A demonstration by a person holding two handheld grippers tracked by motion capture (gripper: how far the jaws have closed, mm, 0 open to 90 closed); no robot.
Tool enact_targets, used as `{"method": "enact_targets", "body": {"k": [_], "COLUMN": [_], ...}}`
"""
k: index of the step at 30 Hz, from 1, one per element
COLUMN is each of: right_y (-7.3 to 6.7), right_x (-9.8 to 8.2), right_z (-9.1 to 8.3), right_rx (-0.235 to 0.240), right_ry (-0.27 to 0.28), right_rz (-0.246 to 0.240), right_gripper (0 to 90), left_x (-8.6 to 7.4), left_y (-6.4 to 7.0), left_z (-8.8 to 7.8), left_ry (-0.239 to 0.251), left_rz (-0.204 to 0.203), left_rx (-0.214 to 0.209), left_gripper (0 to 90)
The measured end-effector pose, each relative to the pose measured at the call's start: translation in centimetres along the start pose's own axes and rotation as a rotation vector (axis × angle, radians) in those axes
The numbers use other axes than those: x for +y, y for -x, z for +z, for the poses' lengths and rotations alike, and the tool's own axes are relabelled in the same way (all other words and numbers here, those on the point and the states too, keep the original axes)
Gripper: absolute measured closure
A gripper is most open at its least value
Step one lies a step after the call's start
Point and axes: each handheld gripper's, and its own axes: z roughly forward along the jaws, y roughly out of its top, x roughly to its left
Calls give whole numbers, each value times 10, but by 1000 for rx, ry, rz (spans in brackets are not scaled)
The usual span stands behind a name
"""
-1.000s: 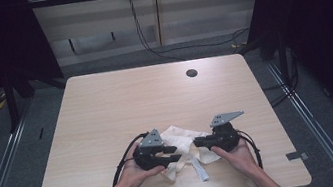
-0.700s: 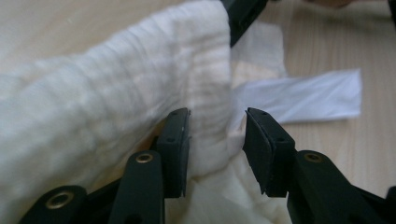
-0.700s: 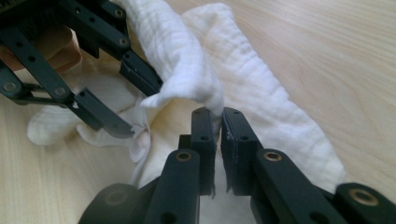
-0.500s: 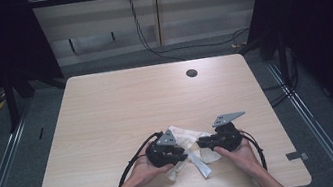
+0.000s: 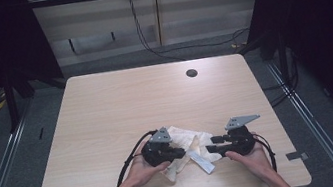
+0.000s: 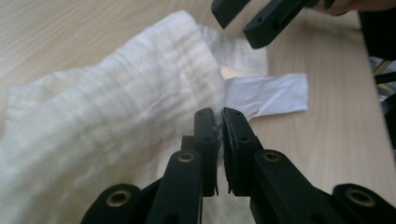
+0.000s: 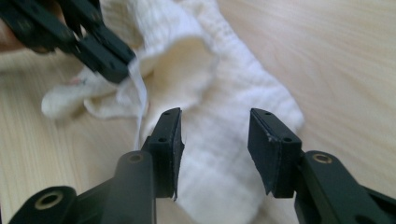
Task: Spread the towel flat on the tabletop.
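At the tabletop's (image 5: 107, 113) six o'clock edge, left tongs (image 6: 219, 122) have just closed, pinching the white cloth (image 5: 187, 138). Right tongs (image 7: 215, 135) have just opened, hovering wide over it, ready to regrasp.

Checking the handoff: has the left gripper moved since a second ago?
Yes. The left gripper has shifted right along the table's near edge, over the white cloth, its jaws closing on a fold.

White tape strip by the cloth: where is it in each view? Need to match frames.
High view: white tape strip lies low centre, between the grippers.
Left gripper view: right of centre, past the jaws.
Right gripper view: thin edge-on band, left of centre.
Shared landmark: the cream cloth.
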Motion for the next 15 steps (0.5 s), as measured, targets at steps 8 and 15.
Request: {"method": "enact_targets", "body": {"k": [8, 15], "right_y": [10, 3], "right_x": [-15, -23], "right_z": [-17, -20], "right_rx": [-29, -23], "right_ry": [16, -10], "right_rz": [12, -30], "right_gripper": [578, 562], "left_x": [0, -21], "left_y": [-4, 0], "left_z": [-39, -70], "left_ry": [55, 69], "left_rz": [-13, -40], "left_rx": [25, 52], "left_gripper": [846, 847]}}
